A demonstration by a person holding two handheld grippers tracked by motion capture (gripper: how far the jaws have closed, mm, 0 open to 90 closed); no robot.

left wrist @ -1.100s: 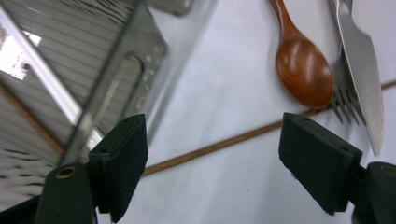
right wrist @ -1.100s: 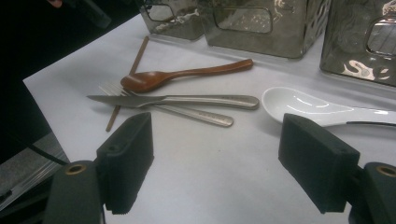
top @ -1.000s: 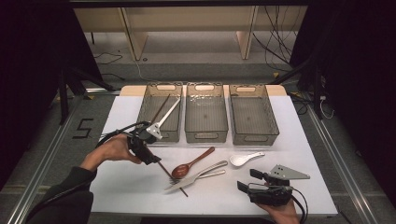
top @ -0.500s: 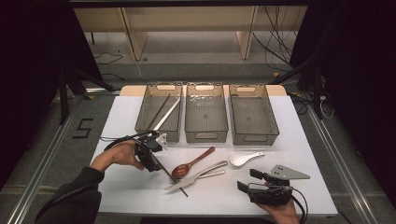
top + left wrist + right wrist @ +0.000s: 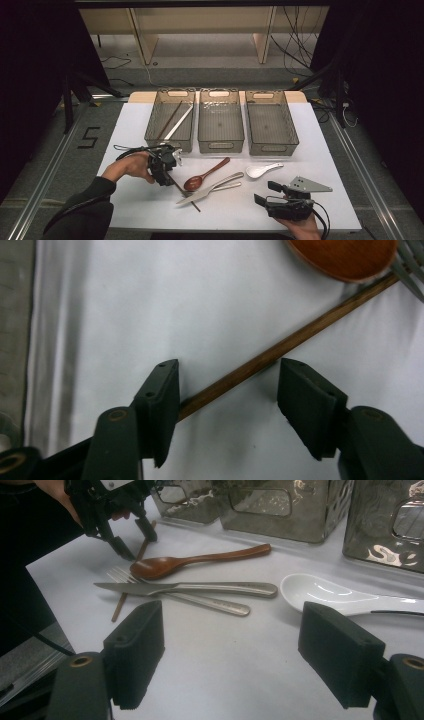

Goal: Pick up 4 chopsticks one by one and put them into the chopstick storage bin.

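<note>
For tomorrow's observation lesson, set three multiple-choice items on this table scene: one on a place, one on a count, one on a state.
1. Where does the chopstick on the table lie?
A. between the left gripper's jaws
B. in the right tray
C. under the white spoon

2. How many trays stand in the row?
A. two
B. three
C. four

3. How does the right gripper stand?
A. shut on the knife
B. shut on the white spoon
C. open, holding nothing

Answers:
1 A, the stick runs across the gap between the jaws.
2 B, left tray, middle tray, right tray.
3 C, its jaws stand wide apart over bare tabletop.
</note>
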